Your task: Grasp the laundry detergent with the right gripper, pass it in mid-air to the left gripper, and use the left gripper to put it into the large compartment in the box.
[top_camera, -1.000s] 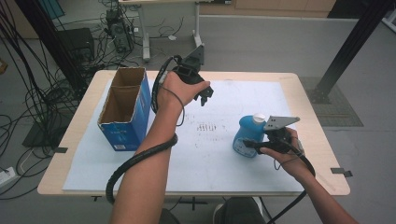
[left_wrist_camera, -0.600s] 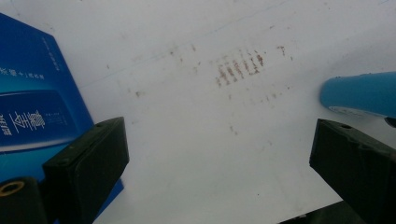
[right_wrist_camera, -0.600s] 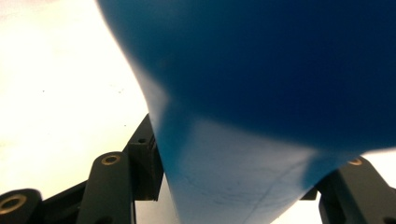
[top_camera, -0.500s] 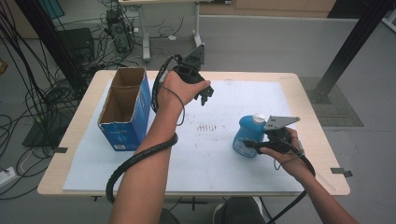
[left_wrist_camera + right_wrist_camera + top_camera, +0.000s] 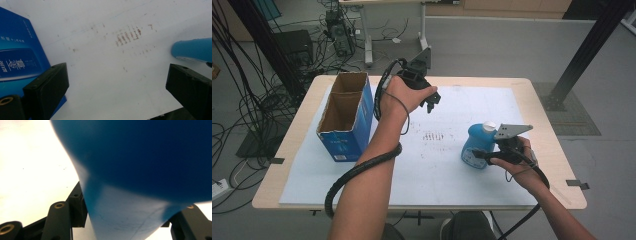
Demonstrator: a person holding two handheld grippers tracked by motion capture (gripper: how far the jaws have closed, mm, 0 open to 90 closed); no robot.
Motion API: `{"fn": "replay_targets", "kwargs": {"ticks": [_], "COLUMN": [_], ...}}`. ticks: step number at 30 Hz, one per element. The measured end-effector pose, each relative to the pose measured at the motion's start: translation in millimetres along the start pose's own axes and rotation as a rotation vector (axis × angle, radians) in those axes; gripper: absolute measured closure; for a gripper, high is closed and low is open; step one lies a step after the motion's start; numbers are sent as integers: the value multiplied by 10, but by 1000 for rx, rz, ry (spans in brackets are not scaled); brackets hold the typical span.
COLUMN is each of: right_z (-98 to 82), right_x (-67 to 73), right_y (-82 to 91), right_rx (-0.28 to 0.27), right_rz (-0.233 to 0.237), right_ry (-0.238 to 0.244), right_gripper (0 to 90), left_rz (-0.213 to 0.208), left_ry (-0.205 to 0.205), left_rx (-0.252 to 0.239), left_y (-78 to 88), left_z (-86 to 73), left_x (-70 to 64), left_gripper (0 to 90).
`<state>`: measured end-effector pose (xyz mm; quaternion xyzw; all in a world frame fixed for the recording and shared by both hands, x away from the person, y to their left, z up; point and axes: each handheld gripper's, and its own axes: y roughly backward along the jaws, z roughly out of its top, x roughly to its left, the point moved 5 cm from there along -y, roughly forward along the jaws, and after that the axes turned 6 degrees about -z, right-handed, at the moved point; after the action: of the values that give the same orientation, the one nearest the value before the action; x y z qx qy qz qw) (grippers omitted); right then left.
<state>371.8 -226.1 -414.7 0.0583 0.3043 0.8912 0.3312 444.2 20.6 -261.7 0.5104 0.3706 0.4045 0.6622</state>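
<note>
bottle: blue bottle w/ white cap is standing on the white sheet, right half of the table, well apart from the box.
right gripper: I'm gripping the bottle w/ the right gripper – jaws clamped on its lower body from the near-right side; in the right gripper view the blue wall is sitting betw. both jaws, touching them.
left gripper: left gripper is hovering above the sheet near the far edge, jaws spread wide, nothing betw. them; its view is looking down at bare sheet w/ faint brown marks.
box: open blue carton is standing upright at table's left, top flaps open, looks empty inside.
step, my read: I'm judging this as pick-up of the bottle, prob. heading for the carton.
doing it well: I'm keeping the squeeze steady, lifting straight up before going across, keeping the bottle upright. Body is rounded & smooth, so prob. slippery; tilt could let it twist in the jaws.
left's job: I'm holding it clear of the path, ready to steady the carton.
</note>
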Motion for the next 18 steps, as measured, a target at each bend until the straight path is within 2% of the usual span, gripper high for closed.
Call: {"fn": "replay_targets", "kwargs": {"ticks": [18], "right_z": [-1], "right_x": [3], "right_y": [1], "right_rx": [-3], "right_rz": [-3], "right_ry": [0], "right_gripper": [426], "left_rz": [-1], "left_ry": [-3], "left_rx": [-2], "left_y": [9], "left_z": [-6], "left_x": [-5], "left_gripper": [51]}}
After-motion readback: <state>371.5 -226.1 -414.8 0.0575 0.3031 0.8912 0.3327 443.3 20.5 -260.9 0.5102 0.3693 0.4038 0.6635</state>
